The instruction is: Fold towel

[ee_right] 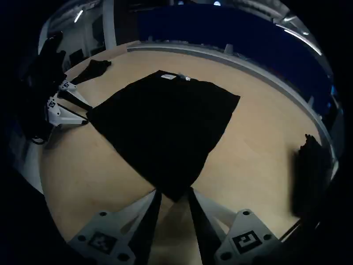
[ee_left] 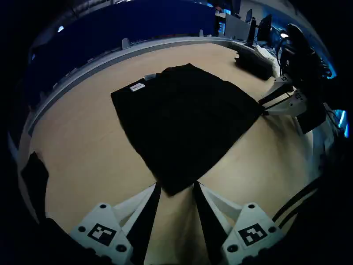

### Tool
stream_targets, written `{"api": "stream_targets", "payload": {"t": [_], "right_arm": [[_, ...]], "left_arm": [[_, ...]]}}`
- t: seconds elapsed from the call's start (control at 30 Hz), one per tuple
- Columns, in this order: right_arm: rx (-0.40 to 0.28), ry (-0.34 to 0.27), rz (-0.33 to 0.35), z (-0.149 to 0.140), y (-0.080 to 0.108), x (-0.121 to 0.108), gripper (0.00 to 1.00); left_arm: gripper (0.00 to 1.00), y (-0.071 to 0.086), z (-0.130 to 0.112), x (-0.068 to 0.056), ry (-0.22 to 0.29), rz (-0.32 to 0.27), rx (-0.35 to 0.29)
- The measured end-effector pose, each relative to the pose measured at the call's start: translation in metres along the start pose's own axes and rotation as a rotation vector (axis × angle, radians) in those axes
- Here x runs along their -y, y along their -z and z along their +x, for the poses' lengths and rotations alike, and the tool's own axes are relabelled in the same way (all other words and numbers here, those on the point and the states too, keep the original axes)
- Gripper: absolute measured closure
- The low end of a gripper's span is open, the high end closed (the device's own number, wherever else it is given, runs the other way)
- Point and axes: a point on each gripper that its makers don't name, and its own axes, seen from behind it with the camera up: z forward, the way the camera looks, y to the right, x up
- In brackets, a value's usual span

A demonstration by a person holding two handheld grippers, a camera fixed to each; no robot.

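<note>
1. A black towel (ee_left: 185,119) lies spread flat near the middle of the pale wooden worktop (ee_left: 88,141). It is turned so that one corner points at each camera.
2. In the left gripper view, the left hand-held gripper (ee_left: 176,185) sits low at the towel's near corner. It is released: the jaws stand apart, the corner tip lies in the gap, and neither finger presses on it.
3. The same view shows the right hand-held gripper (ee_left: 264,108) farther off, at the towel's right-hand corner. Its fingers are spread to either side of that corner.
4. In the right gripper view, the right hand-held gripper (ee_right: 174,192) is also released. Its jaws are apart and the near corner of the towel (ee_right: 163,123) lies between them.
5. That view has the left hand-held gripper (ee_right: 88,115) at the towel's left-hand corner, with one finger on each side of the cloth's tip.
6. A small white label (ee_left: 137,87) sits at the towel's far edge, and it also shows in the right gripper view (ee_right: 167,76).
7. A dark cloth (ee_left: 35,176) lies by the worktop's edge, well apart from the towel.
8. A smaller dark cloth (ee_right: 95,68) lies on the far left of the worktop in the right gripper view.
9. A blue partition (ee_left: 132,22) runs behind the worktop's far rim.
</note>
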Motion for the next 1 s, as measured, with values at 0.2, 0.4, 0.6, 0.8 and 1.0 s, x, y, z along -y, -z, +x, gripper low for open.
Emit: {"api": "stream_targets", "payload": {"t": [0.2, 0.4, 0.6, 0.8, 1.0], "right_arm": [[0.011, -0.002, -0.001, 0.001, 0.0, -0.001, 0.76], [0.021, -0.012, 0.0, 0.001, 0.0, -0.001, 0.81], [0.022, -0.007, -0.009, 0.003, 0.0, -0.003, 0.83], [0.015, -0.022, -0.015, 0.007, 0.001, -0.007, 0.85], [0.004, -0.027, -0.009, 0.013, 0.005, -0.008, 0.85]], "left_arm": [[0.53, 0.0, 0.001, -0.002, -0.004, -0.007, 0.006], [0.64, -0.001, 0.001, 0.002, 0.001, -0.002, 0.014], [0.78, -0.002, 0.001, 0.002, -0.011, 0.001, 0.013], [0.88, 0.001, 0.002, -0.001, -0.016, 0.013, 0.011], [0.89, 0.003, 0.005, -0.002, 0.005, 0.007, 0.008]]}}
